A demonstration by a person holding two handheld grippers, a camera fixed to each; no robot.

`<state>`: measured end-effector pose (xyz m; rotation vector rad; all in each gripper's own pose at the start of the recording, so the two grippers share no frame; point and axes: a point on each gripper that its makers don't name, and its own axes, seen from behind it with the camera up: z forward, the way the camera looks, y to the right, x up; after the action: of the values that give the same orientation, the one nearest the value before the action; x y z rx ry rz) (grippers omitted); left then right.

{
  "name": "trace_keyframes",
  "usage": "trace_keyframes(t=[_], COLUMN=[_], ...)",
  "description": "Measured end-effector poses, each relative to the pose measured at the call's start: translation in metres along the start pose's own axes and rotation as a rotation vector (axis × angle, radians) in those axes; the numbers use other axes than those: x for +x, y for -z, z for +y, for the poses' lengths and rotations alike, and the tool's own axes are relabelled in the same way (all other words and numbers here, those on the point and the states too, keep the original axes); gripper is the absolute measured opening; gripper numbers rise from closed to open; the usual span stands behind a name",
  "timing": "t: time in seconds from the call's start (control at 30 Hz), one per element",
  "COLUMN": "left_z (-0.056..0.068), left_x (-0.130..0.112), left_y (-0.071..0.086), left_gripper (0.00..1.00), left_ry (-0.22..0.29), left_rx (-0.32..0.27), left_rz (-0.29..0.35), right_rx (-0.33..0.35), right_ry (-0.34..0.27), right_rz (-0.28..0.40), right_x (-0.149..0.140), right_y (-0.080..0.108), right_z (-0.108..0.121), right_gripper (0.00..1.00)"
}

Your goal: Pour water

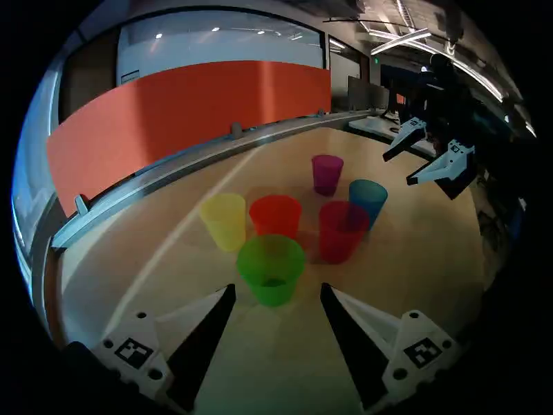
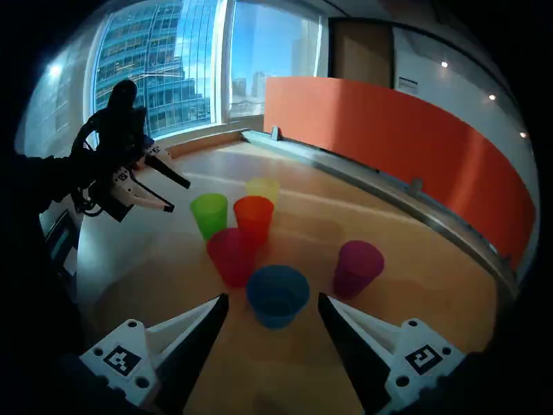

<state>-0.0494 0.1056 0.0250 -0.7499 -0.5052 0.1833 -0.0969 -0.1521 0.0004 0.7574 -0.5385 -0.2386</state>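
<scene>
Just ahead of left claw (image 1: 278, 287), green cup (image 1: 271, 266)

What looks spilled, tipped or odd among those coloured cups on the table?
Nothing stands out. The green translucent plastic cup, yellow cup, orange cup, red cup, blue cup and purple cup all stand upright on the wooden table, with no puddle visible.

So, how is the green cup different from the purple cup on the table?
The green cup is bright green, the purple cup dark purple. The green cup stands close beside the orange cup; the purple cup stands apart from the others. The green cup is nearest the left tool, the purple cup farthest. Both stand upright, open side up, with the same shape.
</scene>
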Motion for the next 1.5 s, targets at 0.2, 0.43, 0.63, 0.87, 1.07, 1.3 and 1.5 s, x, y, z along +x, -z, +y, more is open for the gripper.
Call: trace_keyframes(t=[0.2,0.43,0.63,0.87,1.07,1.3,1.5], left_z=[-0.001,-0.003,-0.004,-0.006,-0.008,-0.007,-0.007], left_x=[-0.008,-0.012,-0.015,-0.018,-0.016,-0.015,-0.011], left_y=[-0.013,-0.026,-0.038,-0.052,-0.062,-0.071,-0.076], left_gripper=[0.91,0.91,0.91,0.91,0.91,0.91,0.91], left_ry=[0.010,0.014,0.015,0.010,0.010,0.007,0.004], left_rx=[-0.009,-0.020,-0.029,-0.037,-0.045,-0.059,-0.065], left_rz=[-0.021,-0.042,-0.056,-0.067,-0.069,-0.069,-0.065], right_rx=[0.010,0.012,0.019,0.021,0.025,0.033,0.033], right_ry=[-0.002,0.000,-0.008,-0.016,-0.025,-0.021,-0.015], right_rz=[-0.015,-0.034,-0.053,-0.071,-0.085,-0.101,-0.105], right_x=[-0.006,-0.014,-0.022,-0.030,-0.034,-0.038,-0.037], right_y=[-0.008,-0.015,-0.023,-0.032,-0.038,-0.043,-0.047], right_z=[-0.001,0.000,0.001,0.005,0.007,0.006,0.006], right_gripper=[1.00,1.00,1.00,1.00,1.00,1.00,1.00])
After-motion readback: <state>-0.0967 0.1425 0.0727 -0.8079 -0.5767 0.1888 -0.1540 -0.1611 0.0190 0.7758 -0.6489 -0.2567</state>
